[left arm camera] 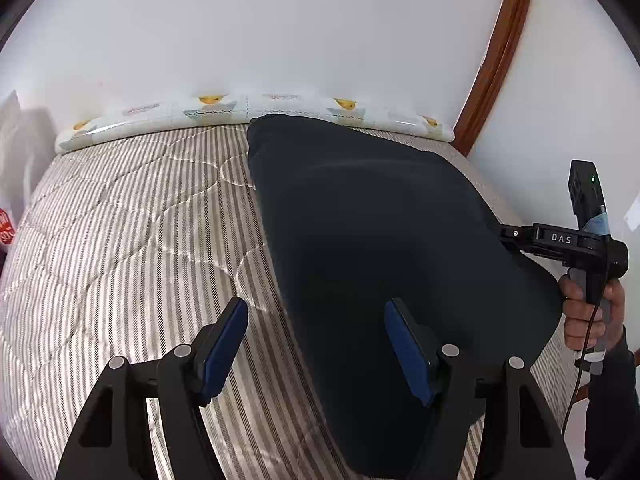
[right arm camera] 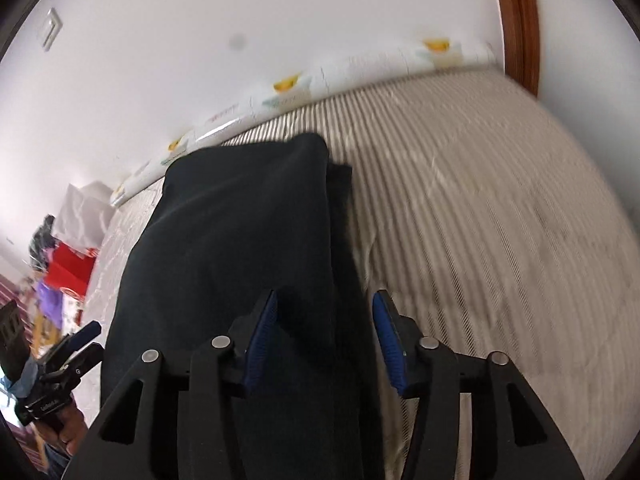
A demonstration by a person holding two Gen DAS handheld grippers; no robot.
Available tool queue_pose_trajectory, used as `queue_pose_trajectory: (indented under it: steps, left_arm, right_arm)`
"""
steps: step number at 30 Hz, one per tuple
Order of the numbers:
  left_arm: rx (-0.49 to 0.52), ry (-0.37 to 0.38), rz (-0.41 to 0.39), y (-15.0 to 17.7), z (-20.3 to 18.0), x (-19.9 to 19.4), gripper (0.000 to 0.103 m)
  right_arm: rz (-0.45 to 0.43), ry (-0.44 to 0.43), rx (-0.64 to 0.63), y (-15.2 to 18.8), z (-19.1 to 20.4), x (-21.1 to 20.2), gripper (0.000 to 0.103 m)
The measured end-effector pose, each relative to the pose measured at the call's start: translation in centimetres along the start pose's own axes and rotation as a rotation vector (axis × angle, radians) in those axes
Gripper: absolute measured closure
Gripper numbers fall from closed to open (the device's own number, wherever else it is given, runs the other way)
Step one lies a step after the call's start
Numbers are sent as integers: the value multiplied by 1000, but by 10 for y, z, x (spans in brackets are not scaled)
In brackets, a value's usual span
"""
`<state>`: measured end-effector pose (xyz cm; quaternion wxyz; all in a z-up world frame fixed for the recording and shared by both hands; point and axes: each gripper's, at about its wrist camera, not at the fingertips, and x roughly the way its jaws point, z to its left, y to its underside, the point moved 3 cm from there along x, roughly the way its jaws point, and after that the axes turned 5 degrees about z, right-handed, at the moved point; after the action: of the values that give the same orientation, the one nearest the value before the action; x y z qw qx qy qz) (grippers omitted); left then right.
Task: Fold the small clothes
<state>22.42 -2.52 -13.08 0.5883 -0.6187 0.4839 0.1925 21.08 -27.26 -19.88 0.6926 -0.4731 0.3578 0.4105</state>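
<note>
A dark navy garment (left arm camera: pixel 372 248) lies folded lengthwise on the striped quilted bed; in the right wrist view (right arm camera: pixel 240 232) its upper layer lies over a lower one. My left gripper (left arm camera: pixel 316 344) is open, its jaws straddling the garment's left edge near the front end. My right gripper (right arm camera: pixel 324 340) is open over the garment's right edge, with cloth lying between the jaws. The right gripper also shows in the left wrist view (left arm camera: pixel 508 236) at the garment's right side. The left gripper shows in the right wrist view (right arm camera: pixel 86 344) at the far left.
The striped bedspread (left arm camera: pixel 132 232) spreads to the left of the garment and to its right (right arm camera: pixel 480 208). A printed bumper pad (left arm camera: pixel 224 114) runs along the white wall. A brown wooden frame (left arm camera: pixel 496 60) stands at the right. Red bags and clutter (right arm camera: pixel 64 272) sit beyond the bed's left end.
</note>
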Motion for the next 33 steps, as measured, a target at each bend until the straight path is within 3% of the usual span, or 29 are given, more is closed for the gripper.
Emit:
queue_pose_trajectory:
  steps: [1,3,8,11,17,19,23,27,33]
  left_arm:
    - [3,-12,-1,1,-1,-1,34]
    - [7,-34,-7,2,-2,-3,34]
    - [-12,-54,2,4,-4,-6,34]
    - [-14,-62,10,8,-6,-8,34]
    - [-35,-83,10,17,-8,-24,34]
    - [-46,-96,-1,19,-9,-34,34]
    - [-72,-121,-51,27,-16,-70,30]
    - [-58,-157,-110,38,-31,-109,22]
    - [-41,-204,-159,61,-52,-158,15]
  right_arm:
    - [-6,-24,-2,3,0,1,79]
    - [-32,-29,-41,6,5,3,93]
    - [-103,-17,-53,5,5,-16,95]
    - [-85,-10,-51,9,3,-13,95]
    - [-146,125,-40,28,9,-41,92]
    - [-158,167,-47,38,16,-55,83]
    - [-193,282,-101,58,41,-90,41]
    - [-250,331,-129,83,65,-130,28]
    - [-255,345,-126,120,81,-169,25]
